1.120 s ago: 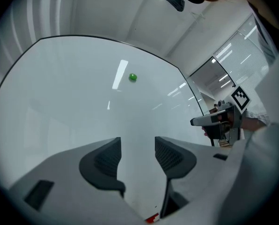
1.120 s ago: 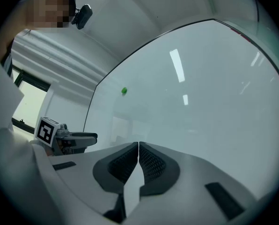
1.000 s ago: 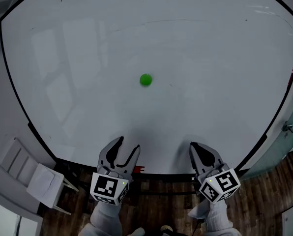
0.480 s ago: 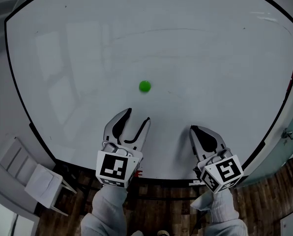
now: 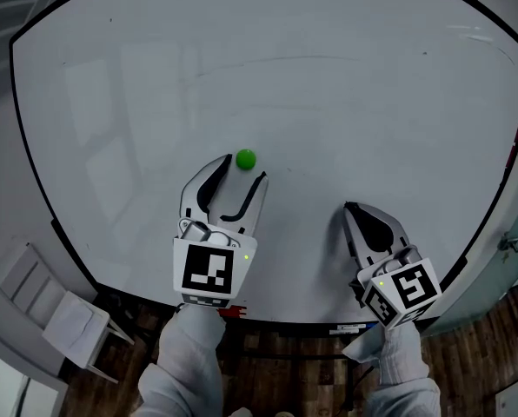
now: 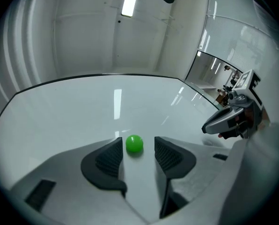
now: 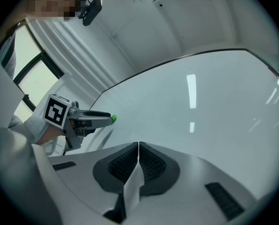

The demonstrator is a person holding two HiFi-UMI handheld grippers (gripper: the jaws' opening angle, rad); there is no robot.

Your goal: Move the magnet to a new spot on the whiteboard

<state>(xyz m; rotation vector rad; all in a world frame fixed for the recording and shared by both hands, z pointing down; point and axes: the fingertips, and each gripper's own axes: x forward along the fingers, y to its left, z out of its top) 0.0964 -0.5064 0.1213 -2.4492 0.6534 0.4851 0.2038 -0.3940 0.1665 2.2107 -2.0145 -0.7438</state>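
A small round green magnet (image 5: 245, 158) (image 6: 134, 144) sticks to the white whiteboard (image 5: 346, 102) near its middle. My left gripper (image 5: 244, 167) (image 6: 136, 149) is open, its two jaws reaching either side of the magnet with the magnet between the tips, a gap left on each side. My right gripper (image 5: 361, 214) (image 7: 138, 149) is shut with nothing in it, lower right on the board, well away from the magnet. From the right gripper view the left gripper (image 7: 90, 117) shows with the green magnet (image 7: 113, 118) at its tip.
The whiteboard's black frame (image 5: 33, 181) runs round the board. A light-coloured chair (image 5: 59, 315) stands on the wooden floor (image 5: 468, 354) at lower left. A red marker (image 5: 230, 312) lies on the ledge below the board.
My left gripper has moved up the board from near the lower edge until its open jaws flank the magnet. The right gripper has barely shifted.
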